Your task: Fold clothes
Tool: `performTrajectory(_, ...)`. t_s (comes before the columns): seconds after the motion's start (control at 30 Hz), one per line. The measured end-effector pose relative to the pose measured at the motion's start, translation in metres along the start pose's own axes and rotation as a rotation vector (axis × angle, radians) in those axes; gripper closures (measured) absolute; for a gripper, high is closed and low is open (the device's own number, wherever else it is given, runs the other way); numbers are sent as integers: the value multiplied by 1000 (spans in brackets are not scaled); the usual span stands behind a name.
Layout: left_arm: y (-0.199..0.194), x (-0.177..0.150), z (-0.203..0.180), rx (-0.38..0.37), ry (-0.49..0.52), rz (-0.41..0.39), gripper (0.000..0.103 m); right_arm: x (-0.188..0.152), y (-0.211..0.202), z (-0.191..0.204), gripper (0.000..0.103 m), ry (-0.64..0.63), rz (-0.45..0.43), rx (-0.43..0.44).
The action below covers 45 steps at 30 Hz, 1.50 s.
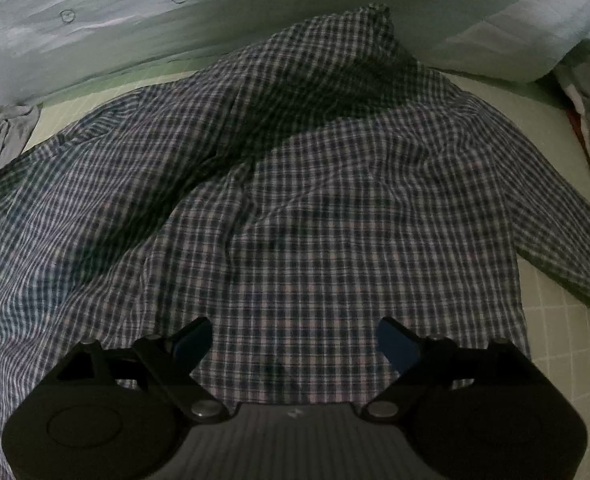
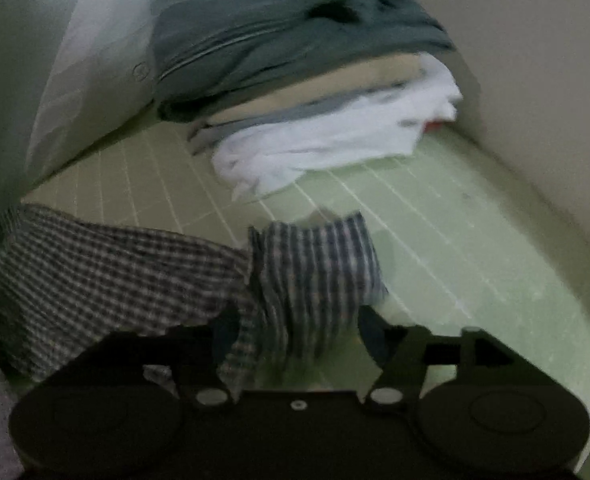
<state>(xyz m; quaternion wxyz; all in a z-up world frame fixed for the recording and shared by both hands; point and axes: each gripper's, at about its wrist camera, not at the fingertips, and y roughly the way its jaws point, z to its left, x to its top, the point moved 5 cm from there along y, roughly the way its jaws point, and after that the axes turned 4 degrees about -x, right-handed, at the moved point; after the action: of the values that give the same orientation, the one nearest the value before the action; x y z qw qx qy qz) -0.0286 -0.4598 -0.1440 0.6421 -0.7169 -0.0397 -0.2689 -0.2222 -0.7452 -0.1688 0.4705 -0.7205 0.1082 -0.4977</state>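
A blue-and-white checked shirt (image 1: 295,180) lies spread and wrinkled on a pale green gridded mat (image 1: 559,344), its collar end far from me. My left gripper (image 1: 295,340) hovers over the shirt's near hem, jaws wide apart with nothing gripped. In the right wrist view, one checked sleeve (image 2: 95,272) stretches in from the left, and its cuff end (image 2: 315,264) stands bunched between the fingers of my right gripper (image 2: 299,332). Those jaws are spread apart and the pads do not visibly press the cloth. This view is blurred.
A pile of other clothes (image 2: 295,60), grey-green on top with a white garment (image 2: 335,144) below, sits at the mat's far edge against a beige wall (image 2: 535,80). Pale bedding printed with carrots (image 1: 95,20) borders the mat behind the shirt. A grey cloth (image 1: 7,132) lies at the left.
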Motion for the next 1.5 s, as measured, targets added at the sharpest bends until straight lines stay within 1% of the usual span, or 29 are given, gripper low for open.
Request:
performTrajectory(0.1,-1,-1,3,3,-14,-4,13,5,16,6,30,-99,15,-78)
performTrajectory(0.13,-2,-1,4,5,-21,-6,13,4,20,5,31,-113,19,-86)
performTrajectory(0.17,-3,-1,6,7,-27,-8,13,4,23,5,35,-127,22,-93)
performTrajectory(0.2,-3,-1,7,9,-34,-8,13,3,27,4,43,-140,25,-100)
performTrajectory(0.23,-3,-1,8,9,-42,-9,13,3,25,1,51,-131,9,-84)
performTrajectory(0.27,-4,-1,10,8,-50,-9,13,3,23,-3,70,-122,-7,-68)
performTrajectory(0.3,-4,-1,11,7,-56,-10,13,2,15,-9,77,-98,-32,-58)
performTrajectory(0.37,-5,-1,12,5,-61,-12,13,2,-3,-26,79,-31,-108,-51)
performTrajectory(0.43,-7,-1,14,1,-65,-16,13,-1,-16,-42,80,27,-152,-75)
performTrajectory(0.47,-7,0,14,-1,-67,-19,13,-3,-22,-50,78,56,-166,-90)
performTrajectory(0.5,-8,-1,16,-5,-70,-19,13,-8,-25,-60,72,92,-158,-111)
performTrajectory(0.57,-10,-1,19,-16,-79,-23,13,-17,-21,-73,61,145,-109,-123)
performTrajectory(0.6,-11,-1,19,-21,-81,-26,13,-22,-18,-79,60,172,-78,-130)
performTrajectory(0.67,-15,-3,20,-28,-83,-34,13,-28,-17,-89,59,220,-49,-131)
performTrajectory(0.77,-23,-12,20,-30,-87,-43,13,-33,-23,-98,49,252,-54,-125)
performTrajectory(0.83,-29,-21,22,-29,-94,-45,13,-37,-26,-101,49,254,-47,-129)
performTrajectory(0.97,-46,-44,36,0,-129,-43,13,-55,-32,-104,47,257,6,-140)
performTrajectory(1.1,-65,-64,61,40,-189,-52,12,-69,-34,-102,40,252,54,-161)
performTrajectory(1.13,-68,-68,67,49,-203,-54,12,-71,-36,-100,38,249,58,-161)
performTrajectory(1.2,-75,-79,78,66,-229,-51,12,-75,-42,-94,29,239,57,-164)
performTrajectory(1.27,-83,-90,90,83,-255,-47,12,-78,-49,-87,25,226,40,-164)
performTrajectory(1.33,-87,-100,103,94,-282,-37,12,-80,-57,-76,22,197,20,-146)
performTrajectory(1.43,-89,-112,126,105,-321,-24,12,-84,-65,-56,20,143,6,-108)
performTrajectory(1.5,-90,-114,144,113,-332,-25,12,-88,-70,-37,19,99,3,-76)
